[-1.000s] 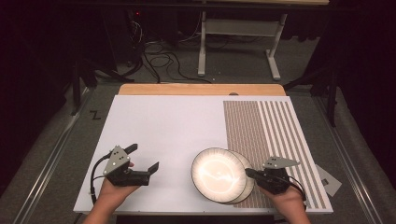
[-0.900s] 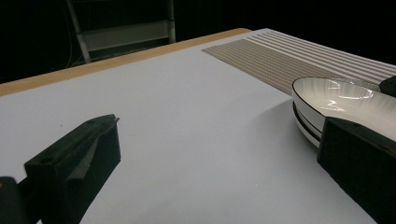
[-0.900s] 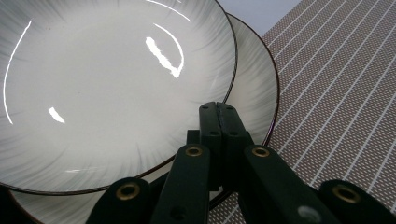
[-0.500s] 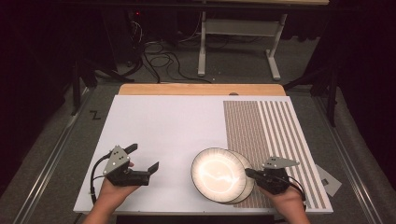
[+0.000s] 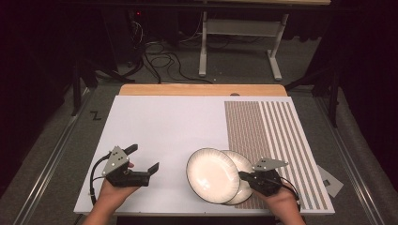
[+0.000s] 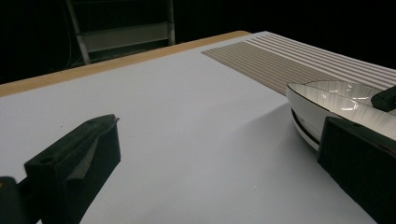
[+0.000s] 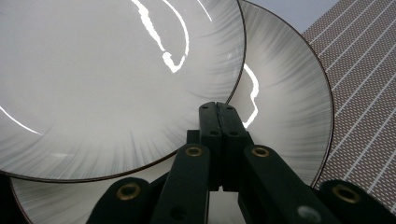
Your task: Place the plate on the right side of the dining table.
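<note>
Two white plates with dark rims lie overlapped near the table's front edge. The upper plate (image 5: 212, 174) (image 7: 107, 84) sits offset to the left and rests tilted on the lower plate (image 5: 240, 161) (image 7: 285, 93). My right gripper (image 5: 242, 176) (image 7: 218, 106) is shut, jaws pressed together with nothing between them. Its tip lies over the lower plate, right at the upper plate's rim. My left gripper (image 5: 144, 157) (image 6: 219, 140) is open above the bare white tabletop, left of the plates, which are also visible as the upper plate (image 6: 317, 100) in the left gripper view.
The white table (image 5: 173, 126) has a brown striped and dotted mat (image 5: 267, 126) on its right side and a wooden strip (image 5: 202, 90) along the far edge. A grey card (image 5: 331, 180) lies off the right front corner. Cables and a metal stand (image 5: 234, 37) are on the floor beyond.
</note>
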`<state>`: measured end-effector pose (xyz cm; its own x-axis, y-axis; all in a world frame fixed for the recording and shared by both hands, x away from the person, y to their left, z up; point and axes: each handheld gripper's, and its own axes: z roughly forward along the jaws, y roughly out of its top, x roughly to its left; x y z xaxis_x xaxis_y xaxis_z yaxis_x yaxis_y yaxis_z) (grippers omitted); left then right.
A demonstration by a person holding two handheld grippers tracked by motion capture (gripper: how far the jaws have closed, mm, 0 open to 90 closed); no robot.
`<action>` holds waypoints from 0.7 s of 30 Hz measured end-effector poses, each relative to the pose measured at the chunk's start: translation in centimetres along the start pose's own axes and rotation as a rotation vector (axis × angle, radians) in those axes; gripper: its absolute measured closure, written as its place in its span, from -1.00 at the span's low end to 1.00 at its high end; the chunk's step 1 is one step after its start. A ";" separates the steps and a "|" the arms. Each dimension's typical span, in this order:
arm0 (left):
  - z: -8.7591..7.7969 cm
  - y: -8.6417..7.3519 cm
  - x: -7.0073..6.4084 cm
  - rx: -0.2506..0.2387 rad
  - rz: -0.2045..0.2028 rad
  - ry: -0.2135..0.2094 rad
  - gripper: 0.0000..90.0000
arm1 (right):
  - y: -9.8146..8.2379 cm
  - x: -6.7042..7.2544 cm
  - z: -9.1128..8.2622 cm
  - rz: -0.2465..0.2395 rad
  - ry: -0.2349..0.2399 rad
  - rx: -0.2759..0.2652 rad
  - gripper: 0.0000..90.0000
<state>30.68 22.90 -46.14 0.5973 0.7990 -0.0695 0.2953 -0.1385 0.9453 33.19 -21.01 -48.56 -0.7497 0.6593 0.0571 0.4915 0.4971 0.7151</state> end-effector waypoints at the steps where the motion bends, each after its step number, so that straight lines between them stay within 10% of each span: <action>1: 0.0 0.0 -0.1 0.003 -0.007 -0.006 -0.99 | 0.0 0.0 0.0 0.001 0.000 -0.001 1.00; 21: 3.4 0.9 -4.9 0.138 -0.145 -0.228 -0.78 | 0.0 0.7 0.5 -0.028 0.009 0.012 1.00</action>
<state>30.56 16.89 -45.98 0.6887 0.6665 -0.2854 0.4789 -0.1227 0.8692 32.90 -20.28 -48.82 -0.7671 0.6400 0.0435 0.4756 0.5220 0.7080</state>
